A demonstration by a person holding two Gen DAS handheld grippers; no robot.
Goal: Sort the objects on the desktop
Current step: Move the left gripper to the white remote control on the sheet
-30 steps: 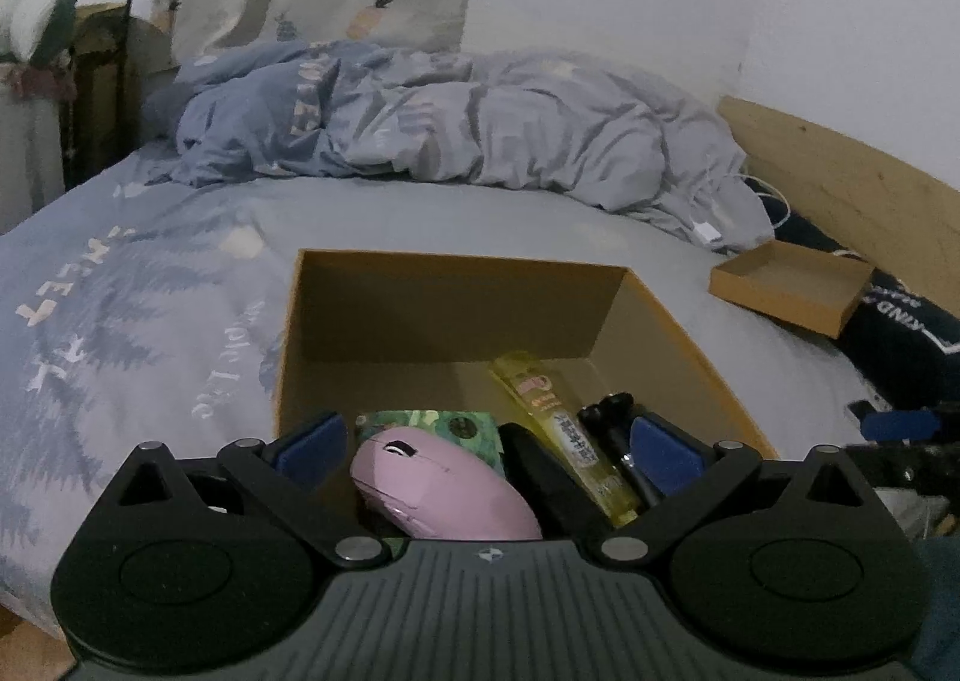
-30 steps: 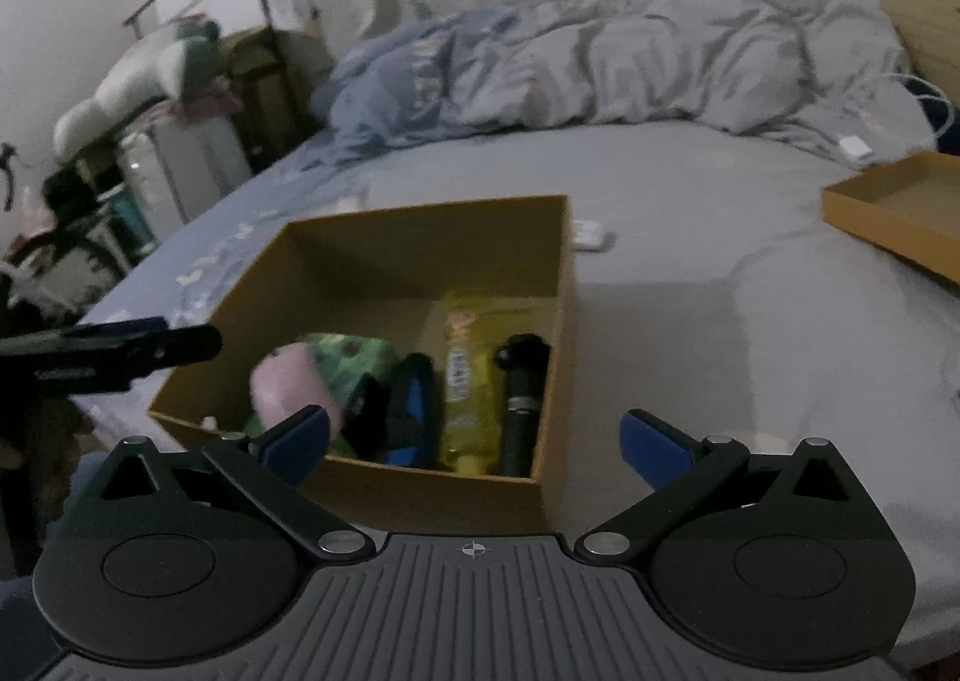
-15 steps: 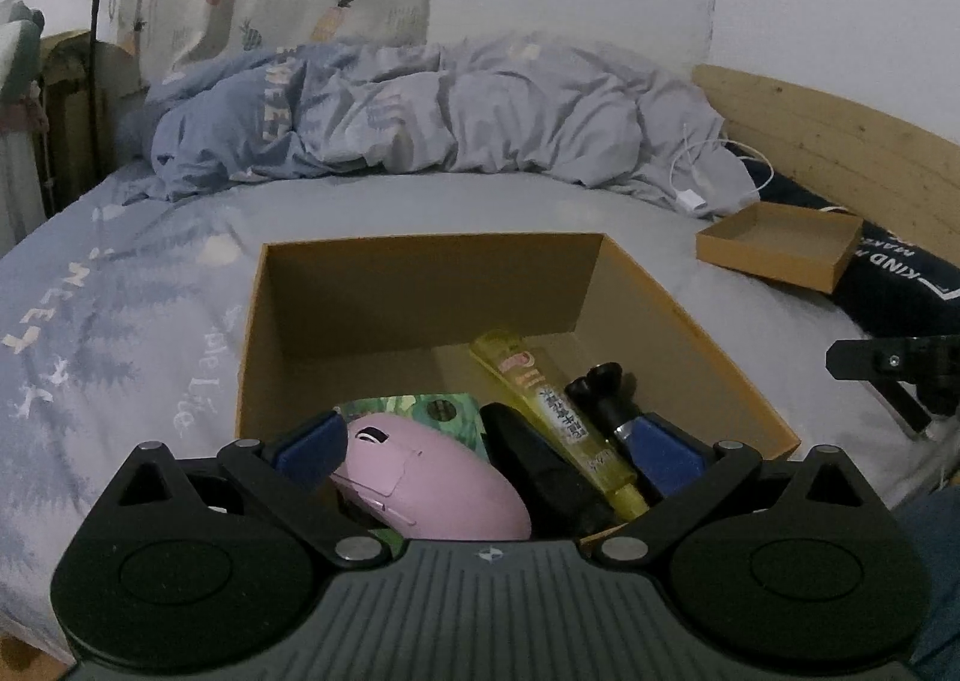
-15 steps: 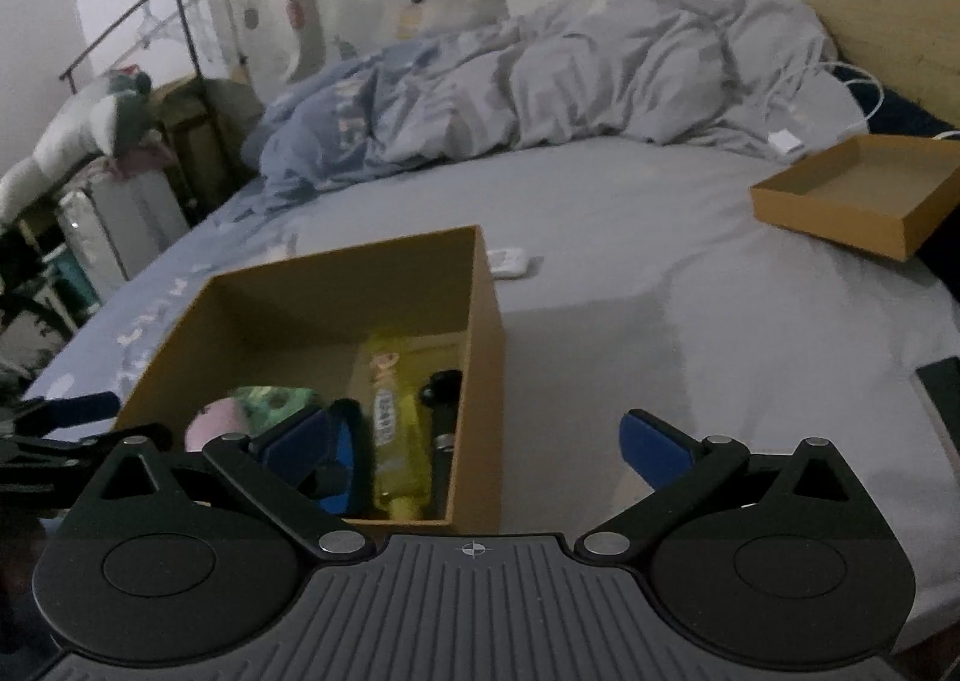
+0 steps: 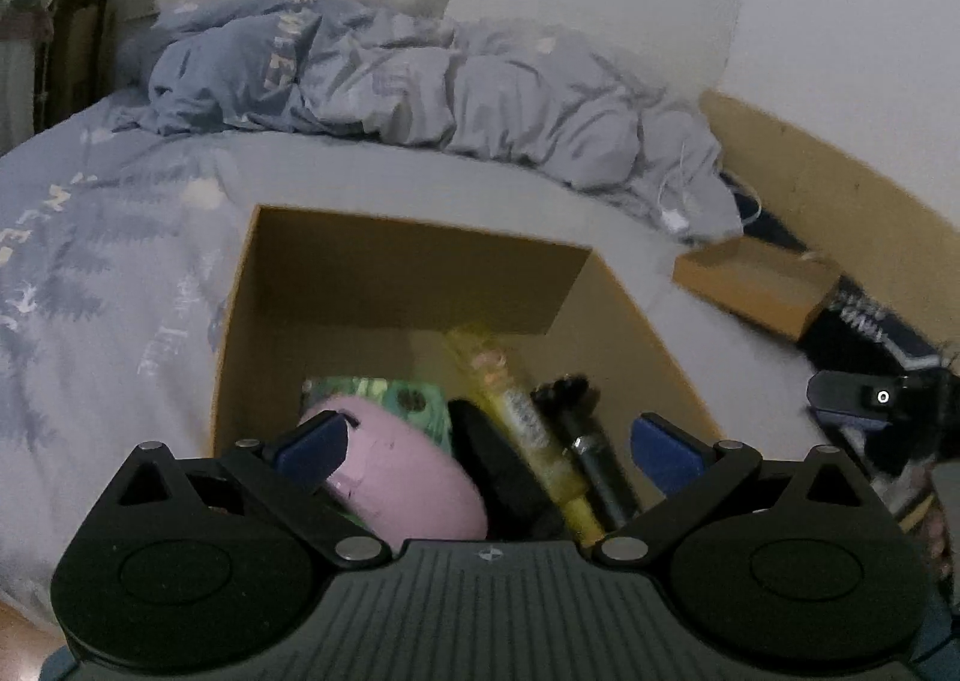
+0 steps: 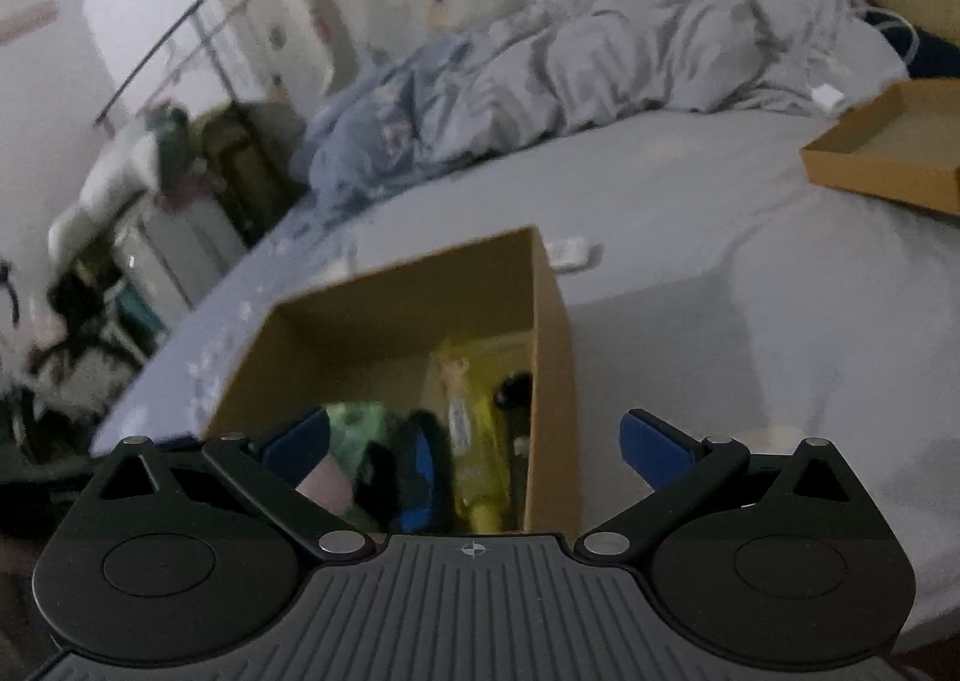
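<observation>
Open box (image 5: 384, 285) sits on the bed (image 5: 120, 237); it serves as landmark. Left gripper (image 5: 486, 444) hovers at the box's near rim, fingers spread wide, nothing between them. Right gripper (image 6: 474, 441) hangs over the box's near right corner, also spread wide and empty. Inside the box, against its near wall: pink mouse (image 5: 396, 477) at left, resting on a green patterned packet (image 5: 384, 393); a black item (image 5: 498, 465) beside it; then a yellow tube (image 5: 516, 423) and a black cylinder (image 5: 585, 441) toward the right wall. Tube and cylinder both lie with long axes running from the near wall toward the far wall, roughly in line with the left gripper's fingers. The mouse lies just ahead of and below the left finger, so the left gripper is the nearer one to it; the right gripper is nearer the tube. The box lid (image 6: 888, 153) lies well apart from the box, to its right. Writing: the tube's label is blurred, unreadable; pale lettering on the bed sheet left of the box possibly reads "little", not certain.
</observation>
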